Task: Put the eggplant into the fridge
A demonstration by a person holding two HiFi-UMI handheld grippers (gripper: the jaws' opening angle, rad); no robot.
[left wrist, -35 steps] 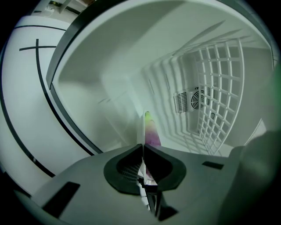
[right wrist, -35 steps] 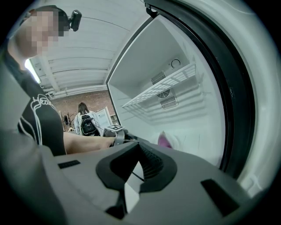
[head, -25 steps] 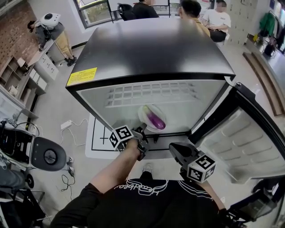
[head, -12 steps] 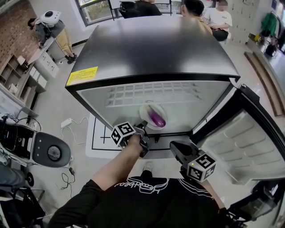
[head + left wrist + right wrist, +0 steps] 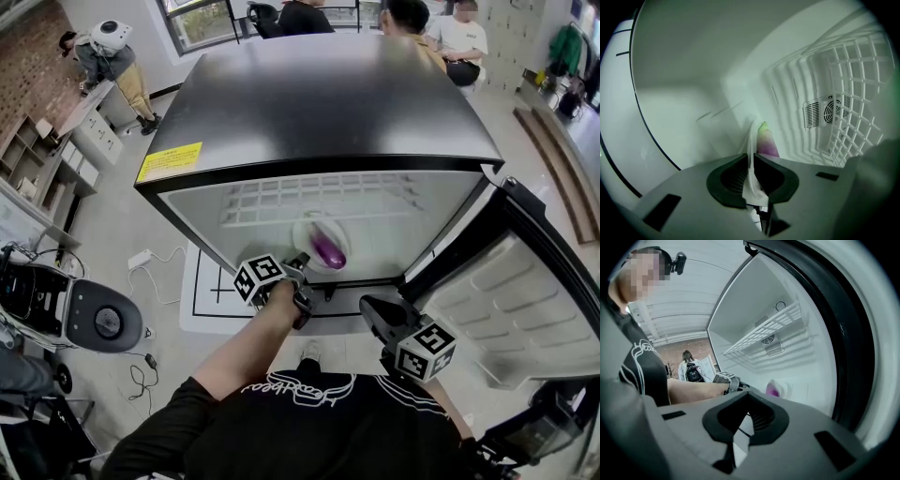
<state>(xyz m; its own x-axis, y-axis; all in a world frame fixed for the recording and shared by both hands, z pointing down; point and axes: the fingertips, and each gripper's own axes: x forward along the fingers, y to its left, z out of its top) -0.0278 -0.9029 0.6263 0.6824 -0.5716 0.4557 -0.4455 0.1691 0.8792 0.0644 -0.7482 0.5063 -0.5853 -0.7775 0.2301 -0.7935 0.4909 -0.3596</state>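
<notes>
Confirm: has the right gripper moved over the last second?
No, not noticeably. The right gripper sits at the same spot beside the lower corner of the open fridge door, outside the fridge.

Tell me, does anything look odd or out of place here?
Nothing stands out. The eggplant lies on a white plate inside the open fridge, and the left tongs are clamped on the plate's rim. Nothing looks spilled or damaged.
</notes>
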